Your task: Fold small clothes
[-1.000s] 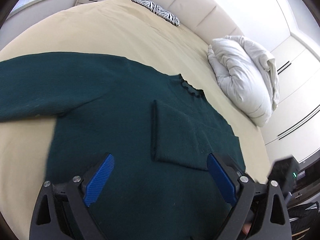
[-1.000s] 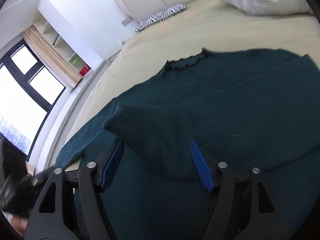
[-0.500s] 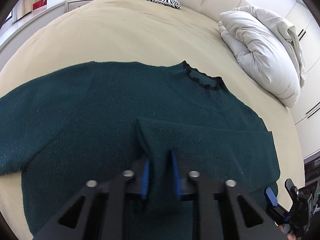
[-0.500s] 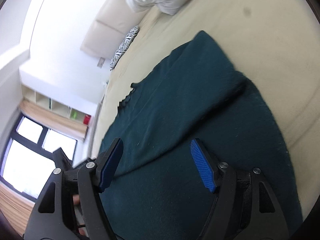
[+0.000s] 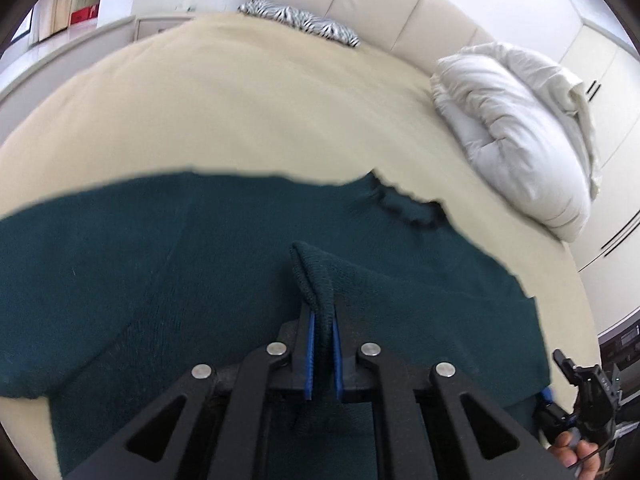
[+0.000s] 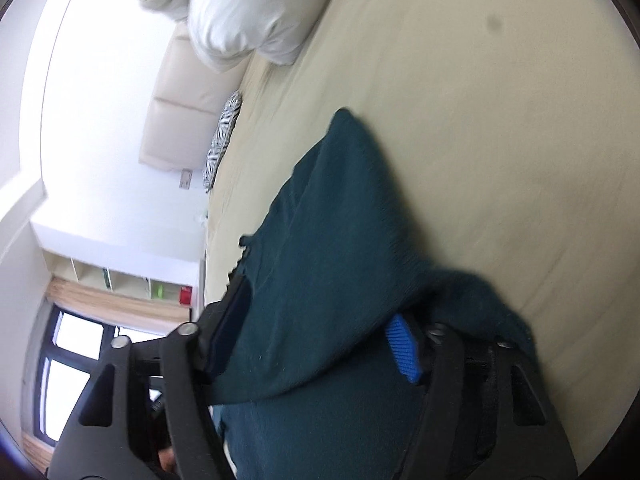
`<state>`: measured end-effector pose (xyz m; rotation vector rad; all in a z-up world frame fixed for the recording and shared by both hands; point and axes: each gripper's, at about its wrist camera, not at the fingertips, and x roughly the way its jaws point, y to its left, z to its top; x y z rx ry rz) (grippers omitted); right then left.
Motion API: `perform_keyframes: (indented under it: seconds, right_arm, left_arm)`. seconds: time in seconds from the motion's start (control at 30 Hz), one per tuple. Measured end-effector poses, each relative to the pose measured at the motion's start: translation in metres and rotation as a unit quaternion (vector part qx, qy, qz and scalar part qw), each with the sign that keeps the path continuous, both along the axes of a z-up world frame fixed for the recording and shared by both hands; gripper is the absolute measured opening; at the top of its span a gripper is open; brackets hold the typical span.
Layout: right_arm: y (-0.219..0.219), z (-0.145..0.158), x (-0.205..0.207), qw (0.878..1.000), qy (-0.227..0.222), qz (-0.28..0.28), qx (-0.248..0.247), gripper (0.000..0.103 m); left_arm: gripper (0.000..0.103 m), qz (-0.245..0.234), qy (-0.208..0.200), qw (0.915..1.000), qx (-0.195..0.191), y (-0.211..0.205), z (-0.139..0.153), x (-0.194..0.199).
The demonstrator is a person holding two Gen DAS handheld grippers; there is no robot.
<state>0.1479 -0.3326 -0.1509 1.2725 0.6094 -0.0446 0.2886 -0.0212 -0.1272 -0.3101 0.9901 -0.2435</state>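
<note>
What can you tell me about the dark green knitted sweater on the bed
The dark green knitted sweater lies spread on the beige bed sheet, frilled neckline toward the white duvet. One sleeve is folded across its body. The left gripper pinches that sleeve's cuff; the right gripper, open, straddles fabric at its edge.

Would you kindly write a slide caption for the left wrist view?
Left gripper pinches a sleeve cuff of the green sweater spread on the bed.

Beige bed, white duvet, zebra cushion
</note>
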Motion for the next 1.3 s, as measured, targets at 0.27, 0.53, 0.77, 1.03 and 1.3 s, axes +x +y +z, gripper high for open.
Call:
perform_keyframes:
  seconds: [0.27,0.53,0.77,1.03,1.3]
  right_arm:
    - [-0.031,-0.029,-0.026,0.998,-0.032,-0.040,0.047,0.011]
    - [-0.034,-0.029,-0.030,0.998,-0.032,-0.046,0.020,0.015]
    - [-0.018,0.006,-0.043,0.998,0.050,0.026,-0.042,0.024]
    - [-0.036,0.059,0.031,0.973,0.065,0.042,-0.220,0.045]
    - [-0.032,0.024,0.104,0.935,0.129,0.119,-0.307,0.011]
  left_arm:
    - [0.008,-0.014,-0.012,0.9996,-0.021,0.001,-0.005,-0.017]
    - [0.009,-0.011,-0.010,0.9996,-0.022,-0.001,-0.011,-0.013]
    - [0.009,-0.015,-0.023,0.9994,-0.019,-0.003,-0.014,-0.012]
    - [0.009,-0.019,-0.035,0.9992,-0.002,-0.007,-0.007,-0.014]
    - [0.009,-0.018,-0.049,0.9987,0.001,-0.009,0.000,-0.010]
